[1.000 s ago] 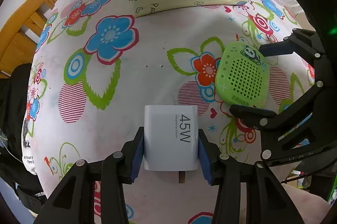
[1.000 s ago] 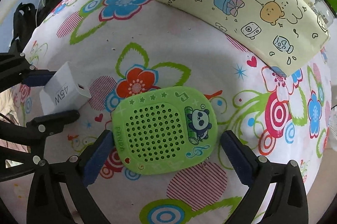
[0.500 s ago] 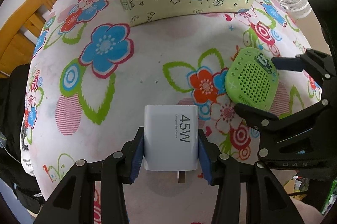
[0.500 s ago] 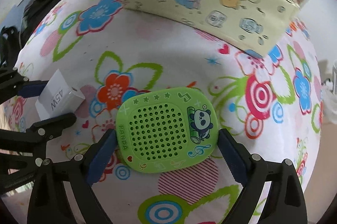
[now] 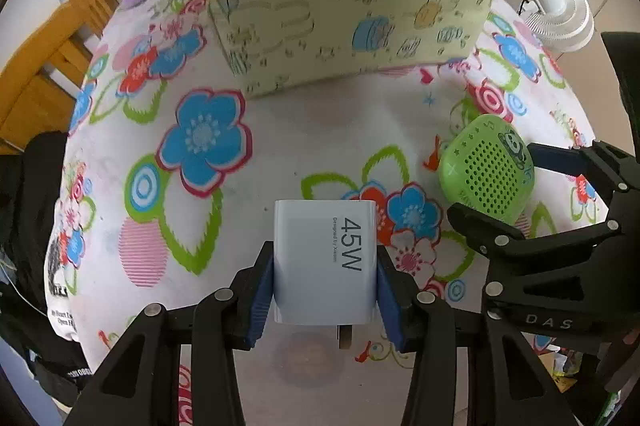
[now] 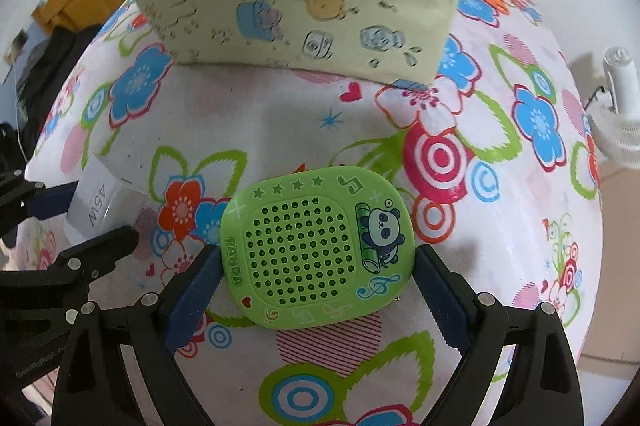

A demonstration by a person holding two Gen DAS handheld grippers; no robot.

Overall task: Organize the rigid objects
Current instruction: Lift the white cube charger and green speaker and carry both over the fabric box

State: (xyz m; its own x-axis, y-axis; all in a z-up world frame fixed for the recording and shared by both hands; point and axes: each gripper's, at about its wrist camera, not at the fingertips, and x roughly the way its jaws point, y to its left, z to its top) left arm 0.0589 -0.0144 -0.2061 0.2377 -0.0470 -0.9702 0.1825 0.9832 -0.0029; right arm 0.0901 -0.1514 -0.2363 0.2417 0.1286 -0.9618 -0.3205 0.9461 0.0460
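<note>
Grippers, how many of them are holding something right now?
2. The left gripper clamps the white 45W charger block; the right gripper clamps the green perforated panda speaker. Both are lifted before the yellow cartoon-print fabric box.

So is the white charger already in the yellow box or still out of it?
Out. The white charger is clamped in the left gripper above the floral cloth, short of the yellow box.

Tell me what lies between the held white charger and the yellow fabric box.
Nothing stands between the white charger and the yellow fabric box: only bare flowered tablecloth, clearest in the left wrist view.
</note>
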